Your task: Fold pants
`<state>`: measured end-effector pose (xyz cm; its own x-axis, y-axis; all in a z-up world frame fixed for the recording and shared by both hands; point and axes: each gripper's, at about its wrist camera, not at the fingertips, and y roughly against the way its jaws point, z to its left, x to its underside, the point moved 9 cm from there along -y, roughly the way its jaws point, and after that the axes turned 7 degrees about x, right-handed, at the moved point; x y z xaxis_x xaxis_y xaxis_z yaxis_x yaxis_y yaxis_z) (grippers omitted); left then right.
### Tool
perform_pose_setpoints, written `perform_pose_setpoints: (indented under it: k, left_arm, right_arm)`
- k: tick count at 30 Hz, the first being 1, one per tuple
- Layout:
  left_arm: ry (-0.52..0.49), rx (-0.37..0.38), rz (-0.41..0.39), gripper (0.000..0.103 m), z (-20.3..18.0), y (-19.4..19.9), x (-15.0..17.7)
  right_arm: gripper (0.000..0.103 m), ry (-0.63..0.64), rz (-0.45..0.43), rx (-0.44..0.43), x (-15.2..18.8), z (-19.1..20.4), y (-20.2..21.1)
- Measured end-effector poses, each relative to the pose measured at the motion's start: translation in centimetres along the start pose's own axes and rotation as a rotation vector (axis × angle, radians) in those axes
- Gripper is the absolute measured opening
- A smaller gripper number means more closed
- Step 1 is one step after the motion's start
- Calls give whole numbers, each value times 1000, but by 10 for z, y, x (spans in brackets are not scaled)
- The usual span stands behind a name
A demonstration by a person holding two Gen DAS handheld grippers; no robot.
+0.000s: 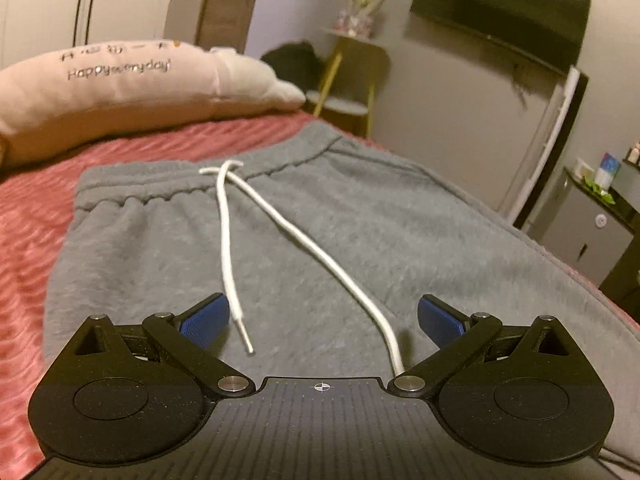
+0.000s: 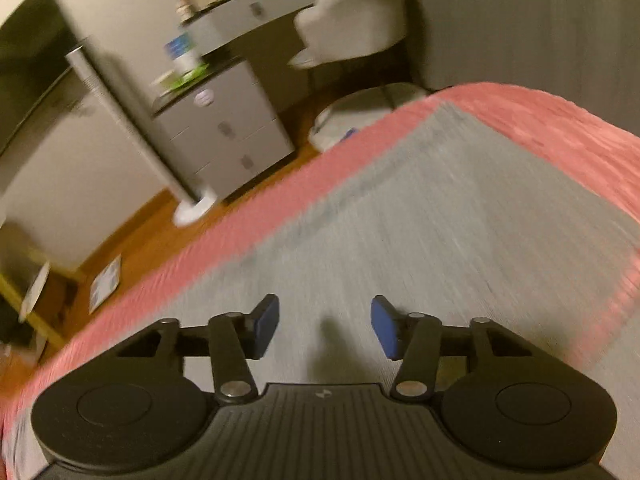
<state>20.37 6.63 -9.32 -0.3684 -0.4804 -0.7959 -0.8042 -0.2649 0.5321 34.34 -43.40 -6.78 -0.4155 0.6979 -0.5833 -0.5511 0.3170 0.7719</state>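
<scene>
One pair of gray sweatpants [image 1: 304,240] lies flat under both tools, its waistband ahead of the left gripper [image 1: 323,320], spread wide around two white drawstring ends [image 1: 228,248], while the right gripper [image 2: 325,326] hovers parted, holding nothing.

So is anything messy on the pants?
Only the white drawstring: its two loose ends trail unevenly down the front of the gray pants instead of being tucked at the waistband. Otherwise the pants lie flat.
</scene>
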Motion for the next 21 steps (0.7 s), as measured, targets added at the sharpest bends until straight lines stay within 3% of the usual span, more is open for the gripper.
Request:
perform_pose_setpoints:
  k: [3,6,9,11,12,13,15,18,21]
  left_arm:
    - [-37,-16,22,103,-4,-15,8]
    - [-94,-56,25,103,-7,-23,16]
    - [-121,-77,24,103,-9,-28,21]
    - [-123,-79,20,103,-9,-28,23]
    - [-122,-79,22,103,-9,-28,24]
    - [-117,-76,22,103,-8,-28,25]
    - [-107,-68,23,103,-7,-28,25]
    - [-93,-58,27,103,-5,-29,24]
    - [-79,-44,30,103,-3,-28,23]
  right_arm:
    - [66,-112,9,56,-24,9,-41]
    - [66,-210,27,93,-33,7,-71]
    - [63,-175,22,176,-32,8,-90]
    - [45,-105,-6,254,-31,8,-95]
    - [27,-67,-22,287,-29,7,-95]
    - [18,-46,-31,290,-28,6,-92]
    - [6,-44,-28,246,-28,3,-85]
    - [5,-73,-77,135,-31,-12,-45]
    - [4,-109,-152,12,-10,-47,16]
